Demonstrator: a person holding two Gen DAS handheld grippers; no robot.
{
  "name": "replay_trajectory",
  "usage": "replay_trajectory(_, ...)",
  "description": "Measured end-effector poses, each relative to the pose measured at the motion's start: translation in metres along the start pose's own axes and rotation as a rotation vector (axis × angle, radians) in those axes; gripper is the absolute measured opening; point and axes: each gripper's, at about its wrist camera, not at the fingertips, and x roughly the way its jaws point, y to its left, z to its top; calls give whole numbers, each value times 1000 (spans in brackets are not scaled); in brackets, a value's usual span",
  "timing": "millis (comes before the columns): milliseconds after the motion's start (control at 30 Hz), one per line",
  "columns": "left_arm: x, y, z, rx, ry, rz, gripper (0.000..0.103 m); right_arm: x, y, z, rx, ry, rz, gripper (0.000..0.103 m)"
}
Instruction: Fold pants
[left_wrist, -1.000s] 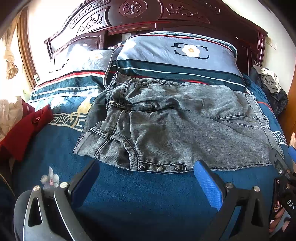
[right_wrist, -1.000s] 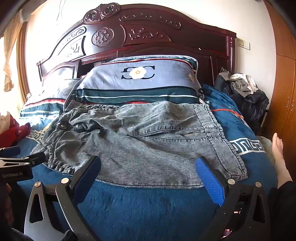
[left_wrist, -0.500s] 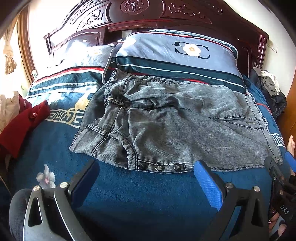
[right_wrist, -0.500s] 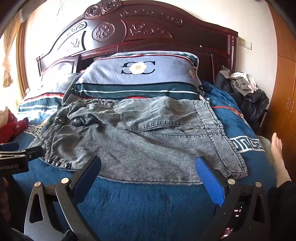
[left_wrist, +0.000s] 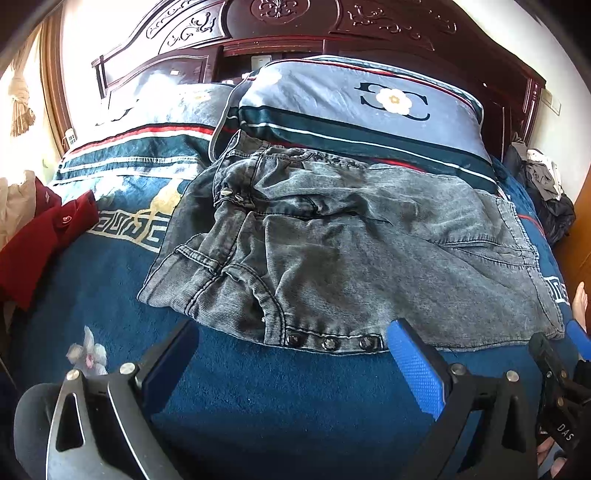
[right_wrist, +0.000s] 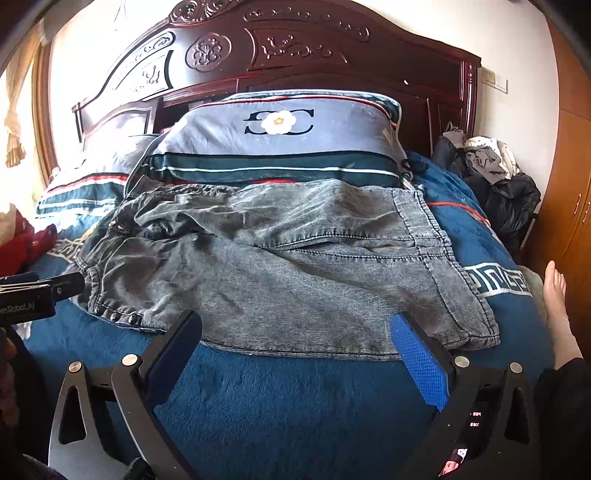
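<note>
Centre frame: pants (left_wrist: 351, 251) laid folded on blue blanket (left_wrist: 277, 398), below pillow (left_wrist: 362, 118) | left gripper (left_wrist: 291, 354) spread wide, nothing held | right gripper (right_wrist: 295, 343) spread wide, nothing held

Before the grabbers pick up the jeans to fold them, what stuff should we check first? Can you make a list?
1. Left gripper open: ok.
2. Right gripper open: ok.
3. Both empty, nothing pinched: ok.
4. Jeans lying flat: not ok, the waist end is bunched and wrinkled.
5. Near edge of the jeans within reach of both grippers: ok, it lies just ahead of the fingertips.
6. Bare foot off the jeans: ok.
</note>
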Motion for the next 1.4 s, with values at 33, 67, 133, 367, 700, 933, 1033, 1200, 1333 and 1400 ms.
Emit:
replay_trajectory(33, 1, 1, 1, -1, 1, -1, 103, 0, 0, 1, 3, 0, -1, 103)
replay_trajectory(67, 2, 1, 2, -2, 3, -3, 103, 0, -1, 2, 8, 2, 0, 103)
replay_trajectory(133, 4, 3, 5, 0, 6, -7, 103, 0, -2, 6, 20, 5, 7, 103)
replay_trajectory(367, 20, 15, 37, -2, 17, -17, 103, 8, -15, 33, 49, 30, 52, 103)
replay_trajectory(700, 77, 60, 114, -11, 73, -11, 103, 81, -49, 106, 134, 186, 145, 103)
replay_trajectory(933, 143, 97, 166, -25, 136, -1, 103, 119, -57, 139, 90, 223, 110, 103)
replay_trajectory(1033, 171, 112, 184, -43, 158, 6, 103, 128, -56, 143, 67, 226, 93, 103)
replay_trajectory(1200, 213, 132, 202, -62, 181, 18, 102, 140, -56, 141, 75, 229, 88, 103)
replay_trajectory(1333, 240, 138, 205, -66, 220, 0, 102, 153, -54, 137, 66, 243, 84, 103)
replay_trajectory(1400, 249, 136, 204, -59, 226, -11, 102, 159, -54, 136, 62, 249, 82, 103)
